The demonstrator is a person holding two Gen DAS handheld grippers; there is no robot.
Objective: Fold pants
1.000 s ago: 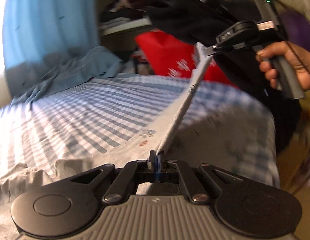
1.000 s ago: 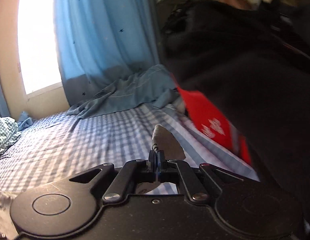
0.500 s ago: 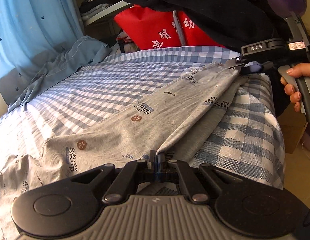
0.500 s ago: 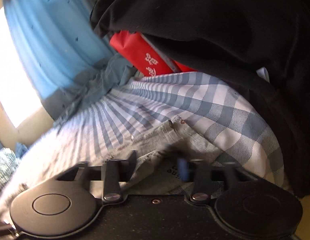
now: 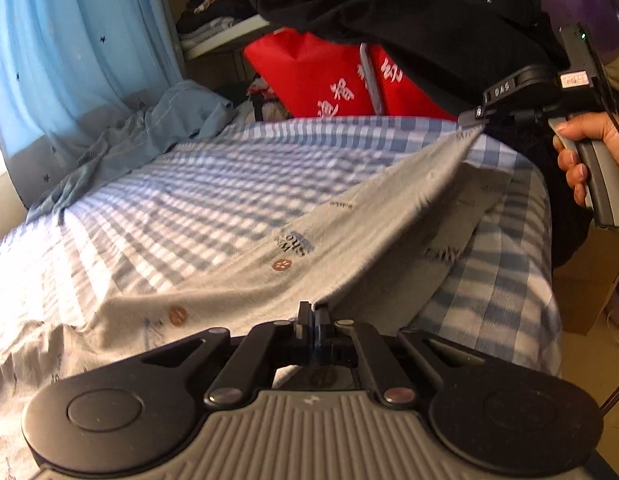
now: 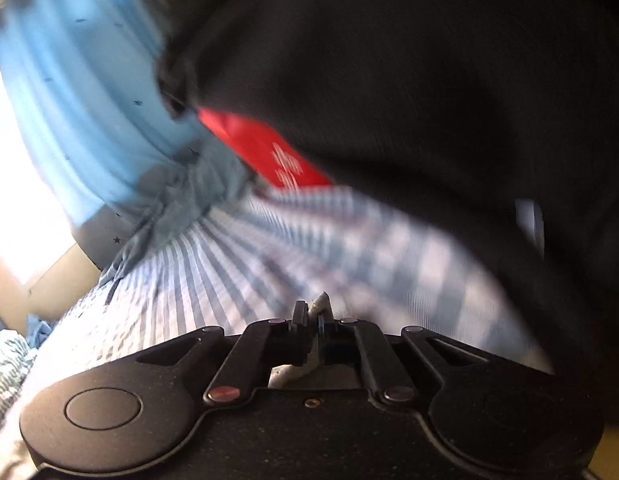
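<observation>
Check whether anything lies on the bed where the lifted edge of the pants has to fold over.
Nothing visible does. Both grippers, left gripper and right gripper, pinch the grey pants, and the checked bedsheet beyond them is bare. The crumpled blue cloth lies far off, by the curtain.

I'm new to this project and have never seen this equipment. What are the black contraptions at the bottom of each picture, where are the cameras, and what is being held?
No robot here: a person holds a hand-operated two-finger gripper in each hand, each with a fisheye camera looking forward along its fingers. In the left wrist view the left gripper is shut on one end of the grey printed pants, which lie partly on a bed with a blue checked sheet. Across the bed, the person's right hand holds the right gripper, shut on the other end and lifting that edge. The blurred right wrist view shows that gripper pinching grey fabric. Behind are a red bag and blue curtain.
</observation>
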